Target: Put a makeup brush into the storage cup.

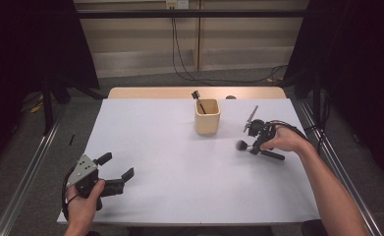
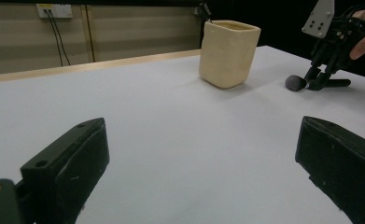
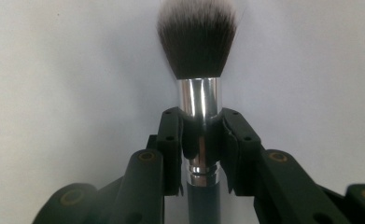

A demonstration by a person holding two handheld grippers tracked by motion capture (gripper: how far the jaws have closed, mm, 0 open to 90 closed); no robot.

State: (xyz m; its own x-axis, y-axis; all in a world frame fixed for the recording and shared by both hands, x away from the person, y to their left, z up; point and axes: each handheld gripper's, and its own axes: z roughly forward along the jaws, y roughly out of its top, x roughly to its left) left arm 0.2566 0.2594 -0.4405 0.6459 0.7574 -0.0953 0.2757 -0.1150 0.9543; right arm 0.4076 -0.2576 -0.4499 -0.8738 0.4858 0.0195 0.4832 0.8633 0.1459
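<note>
The right tool [image 3: 202,140], clamped on the makeup brush [image 3: 198,60] lying right of the cup [image 1: 207,117] on the counter [image 1: 179,167], may let its slick ferrule slip when lifted, while the left tool [image 1: 116,166] idles open.

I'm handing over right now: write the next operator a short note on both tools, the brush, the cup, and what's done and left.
Right tool: shut on the makeup brush, pads gripping its silver collar; brush lies on the white table, right of the cup.
Left tool: open, holding nothing, at the table's near left.
Cup: upright at the far middle, one dark brush already standing in it.
Done: grip taken.
Left, probably: lift the brush and drop it into the cup.
</note>
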